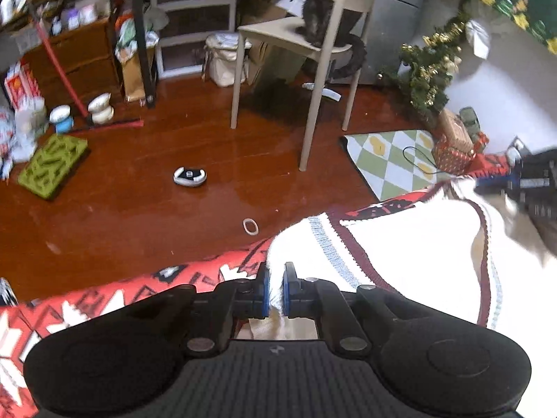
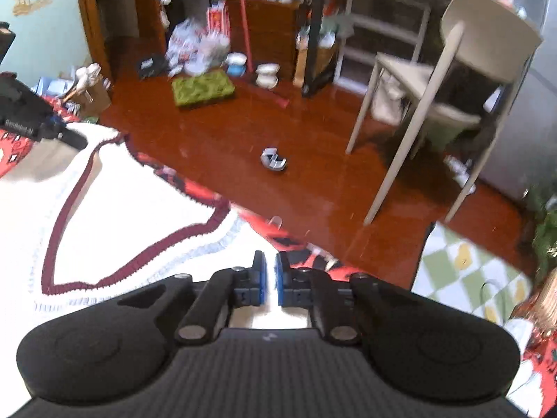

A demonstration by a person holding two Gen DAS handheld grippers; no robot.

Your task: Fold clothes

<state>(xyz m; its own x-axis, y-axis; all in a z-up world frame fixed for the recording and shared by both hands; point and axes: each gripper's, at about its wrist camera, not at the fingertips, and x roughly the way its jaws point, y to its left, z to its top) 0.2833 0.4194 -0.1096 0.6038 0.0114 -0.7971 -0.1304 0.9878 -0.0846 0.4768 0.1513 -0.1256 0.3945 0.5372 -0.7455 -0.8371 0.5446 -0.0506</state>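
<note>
Across the room runs a glossy red-brown wooden floor (image 1: pixel 146 188), crowded along its far edge with a dark wooden drawer chest (image 1: pixel 80 62), a white shelf unit (image 1: pixel 195 10) and bags and boxes. Nearer stands a beige chair (image 1: pixel 313 35) with a dark cat (image 1: pixel 316 10) sitting on its seat, and a small tinselled Christmas tree (image 1: pixel 428 66) leans by the pale wall with wrapped presents (image 1: pixel 452 146) at its foot. A green-and-white checked mat (image 1: pixel 390 160) lies on the floor, as do a green moulded tray (image 1: pixel 52 163), a small round black-and-white gadget (image 1: pixel 189 176) and a hair tie (image 1: pixel 250 226). Closest to the cameras, a red patterned blanket (image 1: pixel 122 296) covers the surface on which a white knitted sweater (image 1: pixel 410 254) with maroon and pale blue trim is spread. The left hand-held gripper (image 1: pixel 276 287) is nearly closed, its blue pads pinching a fold of the sweater's edge. The right hand-held gripper (image 2: pixel 269 278) is likewise almost closed over the white knit at the sweater's other side; motion blur makes it hard to tell, but cloth appears caught between its pads.
</note>
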